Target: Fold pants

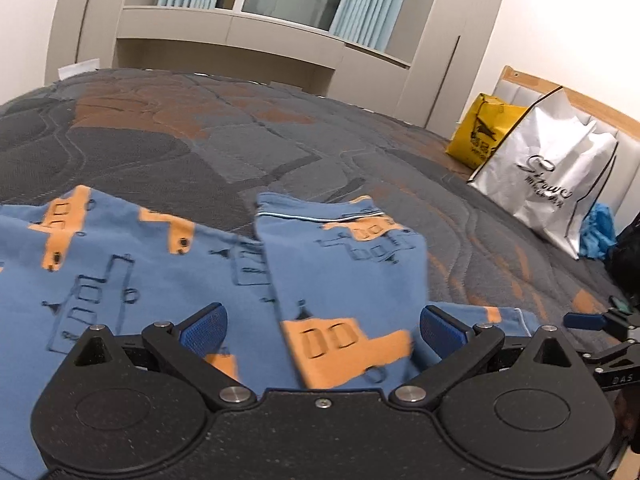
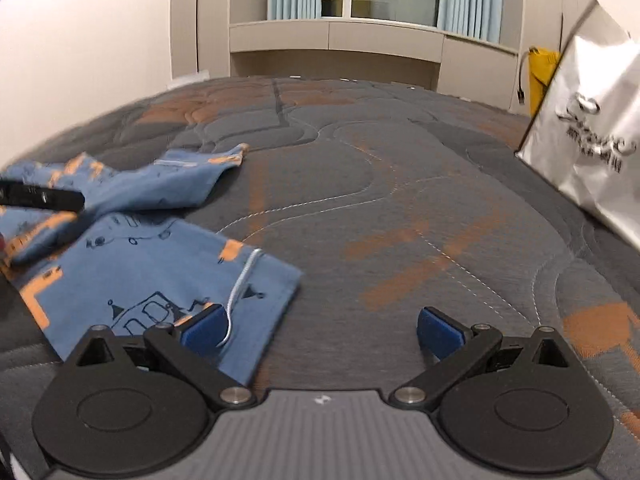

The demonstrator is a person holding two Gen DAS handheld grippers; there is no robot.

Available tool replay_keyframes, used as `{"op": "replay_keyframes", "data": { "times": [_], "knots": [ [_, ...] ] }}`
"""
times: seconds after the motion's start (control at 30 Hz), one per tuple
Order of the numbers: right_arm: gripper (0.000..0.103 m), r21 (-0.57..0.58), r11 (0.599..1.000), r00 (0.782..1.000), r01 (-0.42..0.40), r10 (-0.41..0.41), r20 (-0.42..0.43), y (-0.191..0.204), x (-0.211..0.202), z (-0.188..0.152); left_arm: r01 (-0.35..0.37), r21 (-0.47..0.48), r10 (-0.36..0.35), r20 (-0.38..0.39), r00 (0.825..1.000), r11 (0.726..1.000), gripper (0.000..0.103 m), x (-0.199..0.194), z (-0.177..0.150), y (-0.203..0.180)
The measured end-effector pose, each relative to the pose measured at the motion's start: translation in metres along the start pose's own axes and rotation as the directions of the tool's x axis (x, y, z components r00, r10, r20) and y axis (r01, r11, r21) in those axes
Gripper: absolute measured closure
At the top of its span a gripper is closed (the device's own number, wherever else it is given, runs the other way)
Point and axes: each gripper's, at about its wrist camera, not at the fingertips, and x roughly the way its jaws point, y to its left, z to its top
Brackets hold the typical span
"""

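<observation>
Blue pads: both grippers' fingers spread wide, nothing pinched in either.
L gripper (image 1: pixel 323 326): jaws apart, hovering low over the pajama pants (image 1: pixel 132 276); fabric lies under and between the pads, no grasp.
R gripper (image 2: pixel 320 326): jaws apart too; left pad (image 2: pixel 202 330) over the cloth corner w/ the white drawstring (image 2: pixel 242 284), right pad over bare quilt.
Pants: blue knit w/ orange bus print, spread on the grey-orange quilted bedspread (image 2: pixel 400 184); one leg doubled over the other w/ piped cuff (image 1: pixel 320 218) on top; layers skewed, not squared.
Stage (judged): partway, maybe one fold in, edges uneven.
Beyond: silver shopping bag (image 1: pixel 556 176) and yellow bag (image 1: pixel 480 132) well apart, at the headboard side.
Risk 1: closing on the top layer only, so the fold peels open on lift.
Risk 2: R pad snagging the drawstring instead of cloth, dragging the waistband askew.
Risk 3: soft knit + quilt friction means bunching if dragged flat.
Risk 4: grippers near each other; L one's arm shows at the right view's left edge, a crossing move may bump.
</observation>
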Motion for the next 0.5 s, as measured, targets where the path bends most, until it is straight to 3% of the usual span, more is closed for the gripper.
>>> {"op": "replay_keyframes", "data": {
  "times": [0.07, 0.2, 0.37, 0.5],
  "knots": [
    [0.000, -0.008, 0.999, 0.999, 0.043, -0.043, 0.002, -0.007, -0.001, -0.001, 0.028, -0.014, -0.028, 0.003, 1.000, 1.000, 0.002, 0.002, 0.002, -0.005],
    [0.000, 0.029, 1.000, 1.000, 0.012, -0.012, 0.027, -0.023, -0.007, 0.000, 0.068, -0.023, -0.068, 0.002, 0.998, 0.997, 0.003, 0.005, 0.003, -0.016],
    [0.000, 0.045, 0.994, 0.993, 0.102, -0.104, 0.051, -0.039, -0.008, 0.007, 0.063, -0.011, -0.063, 0.008, 0.998, 0.998, 0.002, 0.003, 0.001, -0.021],
    [0.000, 0.076, 0.994, 0.995, 0.082, -0.086, 0.058, -0.043, 0.004, 0.024, 0.038, -0.025, -0.037, 0.024, 0.999, 0.999, 0.001, -0.005, 0.000, -0.012]
  ]
}}
